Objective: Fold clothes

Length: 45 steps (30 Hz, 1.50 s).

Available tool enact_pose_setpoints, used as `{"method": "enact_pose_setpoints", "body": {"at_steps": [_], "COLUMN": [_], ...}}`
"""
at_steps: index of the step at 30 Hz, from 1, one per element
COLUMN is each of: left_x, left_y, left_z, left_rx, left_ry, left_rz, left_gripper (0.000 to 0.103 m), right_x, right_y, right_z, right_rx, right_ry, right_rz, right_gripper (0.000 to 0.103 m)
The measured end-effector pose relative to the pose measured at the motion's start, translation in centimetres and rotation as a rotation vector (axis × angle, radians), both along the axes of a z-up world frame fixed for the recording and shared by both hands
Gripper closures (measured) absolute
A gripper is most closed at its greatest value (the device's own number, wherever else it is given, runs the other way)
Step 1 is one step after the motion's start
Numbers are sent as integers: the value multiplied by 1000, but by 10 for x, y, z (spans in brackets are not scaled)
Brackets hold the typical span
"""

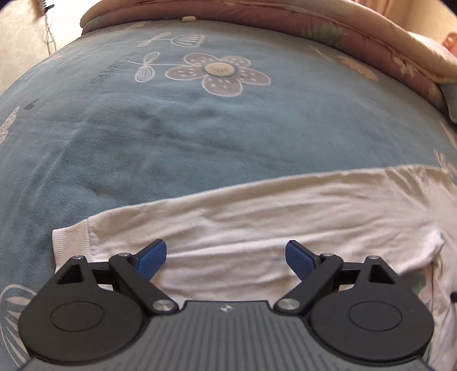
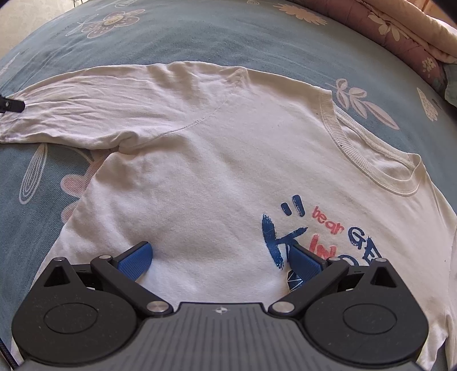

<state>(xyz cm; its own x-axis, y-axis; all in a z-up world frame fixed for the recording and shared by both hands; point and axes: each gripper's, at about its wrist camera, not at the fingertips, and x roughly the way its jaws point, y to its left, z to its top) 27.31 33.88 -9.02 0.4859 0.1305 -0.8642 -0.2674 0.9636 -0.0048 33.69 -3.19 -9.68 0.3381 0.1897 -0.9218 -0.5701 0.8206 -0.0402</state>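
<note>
A white long-sleeved shirt point(image 2: 214, 159) lies flat on the bed, front up, with blue and red lettering point(image 2: 322, 237) on the chest and a ribbed collar point(image 2: 354, 151). Its sleeve point(image 1: 242, 217) stretches out to the left and ends in a ribbed cuff point(image 1: 71, 242). My left gripper point(image 1: 225, 256) hovers open just over the sleeve near the cuff, nothing between its blue pads. My right gripper point(image 2: 220, 259) stands open over the chest of the shirt, beside the lettering. A dark part of the left gripper point(image 2: 11, 105) shows at the sleeve's end in the right wrist view.
The shirt rests on a blue bedsheet with flower prints point(image 1: 220, 71). A pink floral quilt point(image 1: 314, 22) is bunched along the far edge of the bed. Pale floor and a cable point(image 1: 48, 37) show at the far left.
</note>
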Motion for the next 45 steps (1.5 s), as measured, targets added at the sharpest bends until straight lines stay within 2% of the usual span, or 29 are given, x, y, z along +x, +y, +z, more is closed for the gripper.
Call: {"method": "enact_pose_setpoints", "body": {"at_steps": [1,3,4,7,11,15,17,20,22,29,34,38,45], "left_x": [-11,-33,-43,-41,-28,-10,-11,-22,-26,1,28,42,37], "left_y": [3,21,29,28,16,1,1,17,17,-41,-110,-170,-280], "left_z": [-2,-5,-3,8,21,5,-4,-3,4,25,34,44,48], "left_rx": [20,-15,-38,-19,-43,-3,19,-15,-5,5,-34,-57,-146], "left_ry": [-4,2,-11,42,-63,-39,-8,23,26,-3,-38,-56,-65], "left_rz": [1,78,93,48,-2,-55,-32,117,155,-36,-158,-284,-593], "left_gripper": [9,5,6,7,6,6,1,2,3,3,3,3,3], "right_x": [1,1,2,3,1,2,2,2,1,-16,-36,-52,-82], "right_y": [0,0,0,3,13,28,34,38,34,-2,-41,-90,-158], "right_z": [0,0,0,1,4,8,11,13,15,9,13,18,4], "right_rx": [-2,-6,-8,-26,-38,-25,-12,1,23,70,88,72,7], "right_ry": [4,13,18,21,-8,-32,-39,-53,-54,-39,-56,-59,-38], "right_rz": [1,2,3,15,46,71,89,104,86,-17,-69,-113,-44], "right_gripper": [0,0,0,0,0,0,0,0,0,0,0,0,0]}}
